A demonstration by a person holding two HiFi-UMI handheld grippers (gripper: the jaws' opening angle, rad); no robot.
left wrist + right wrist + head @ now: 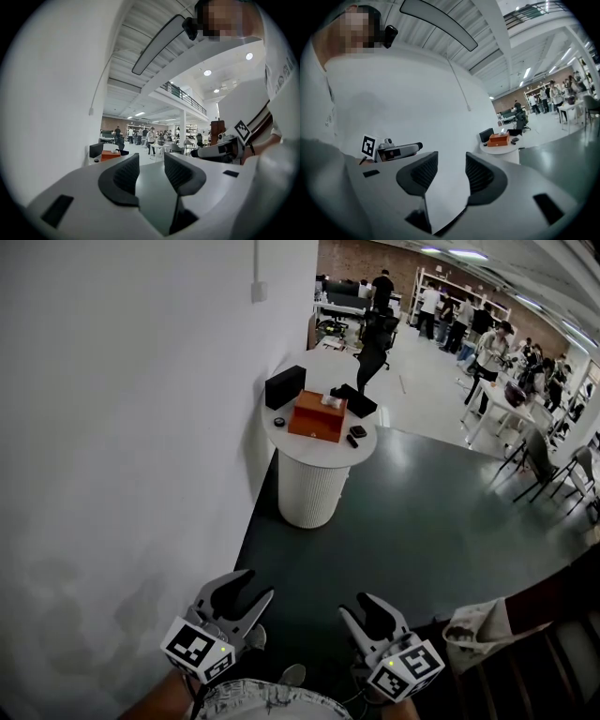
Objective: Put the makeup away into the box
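Far ahead, a round white table point(312, 441) carries an orange box point(317, 416) with something pale on top. Beside the box lie two small black makeup items point(356, 433). The box point(110, 154) shows tiny in the left gripper view, and again in the right gripper view as the orange box point(499, 138). My left gripper point(251, 594) and right gripper point(361, 607) are held side by side at the bottom of the head view, far from the table. Both stand open with nothing between the jaws, as seen on the left gripper point(151, 165) and the right gripper point(451, 167).
A white wall point(122, 427) runs along the left up to the table. On the table also stand a black box point(284, 386) and a black object point(356, 399). Dark floor point(422, 512) lies between me and the table. People, desks and chairs point(539, 460) fill the back right.
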